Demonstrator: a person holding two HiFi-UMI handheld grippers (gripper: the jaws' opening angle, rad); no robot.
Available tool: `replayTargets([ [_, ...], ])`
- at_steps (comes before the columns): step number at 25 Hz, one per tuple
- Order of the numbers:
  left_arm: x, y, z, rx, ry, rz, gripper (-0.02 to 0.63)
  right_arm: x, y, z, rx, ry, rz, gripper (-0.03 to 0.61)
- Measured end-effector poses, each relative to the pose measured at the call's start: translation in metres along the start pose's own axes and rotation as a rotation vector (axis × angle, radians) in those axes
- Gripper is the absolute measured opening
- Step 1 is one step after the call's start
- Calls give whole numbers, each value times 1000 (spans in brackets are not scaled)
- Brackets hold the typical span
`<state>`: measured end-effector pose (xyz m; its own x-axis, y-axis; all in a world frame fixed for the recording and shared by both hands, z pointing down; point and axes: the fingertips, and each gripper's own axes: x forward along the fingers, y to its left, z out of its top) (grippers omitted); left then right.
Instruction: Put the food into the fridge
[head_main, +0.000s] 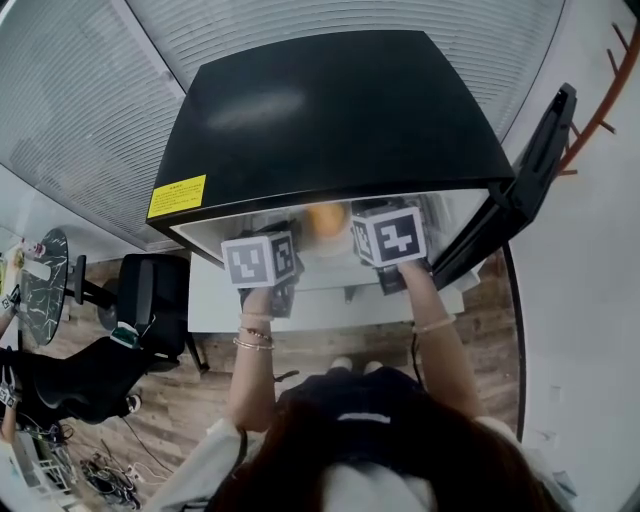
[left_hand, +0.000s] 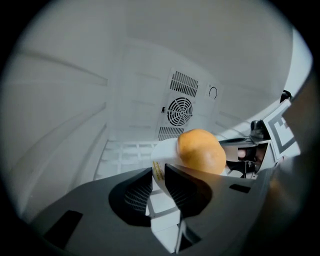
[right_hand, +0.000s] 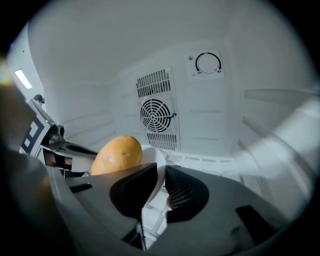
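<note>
While the person leans over the small black fridge with its door swung open to the right, both grippers reach into the white interior and meet on one white plate. The left gripper has the plate's near rim between its two dark jaws; the rim fills the narrow gap, so the jaws pinch it. The right gripper pinches the opposite rim the same way, its jaws set close together with the white edge running down between them. On the plate lies a smooth yellow-orange fruit, rounded from one side and more oval from the other, sitting between the two grippers. The plate is inside the fridge compartment, over the white shelf and in front of the back wall's round fan grille; whether it rests on the shelf I cannot tell. A thermostat dial sits above and to the right of the grille. Outside, a yellow sticker marks the fridge top's front left corner, and a black office chair stands on the wooden floor to the left.
</note>
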<state>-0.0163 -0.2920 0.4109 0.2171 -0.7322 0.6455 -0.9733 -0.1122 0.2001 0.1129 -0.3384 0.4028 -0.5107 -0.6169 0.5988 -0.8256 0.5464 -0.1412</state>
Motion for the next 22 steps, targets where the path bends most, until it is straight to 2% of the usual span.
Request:
replayTargets([
  [10, -2, 0, 1, 3, -41, -7, 81, 2, 3, 3, -73, 12, -56, 55],
  [22, -5, 3, 1, 13, -59, -4, 87, -2, -4, 3, -67, 8, -107, 57],
])
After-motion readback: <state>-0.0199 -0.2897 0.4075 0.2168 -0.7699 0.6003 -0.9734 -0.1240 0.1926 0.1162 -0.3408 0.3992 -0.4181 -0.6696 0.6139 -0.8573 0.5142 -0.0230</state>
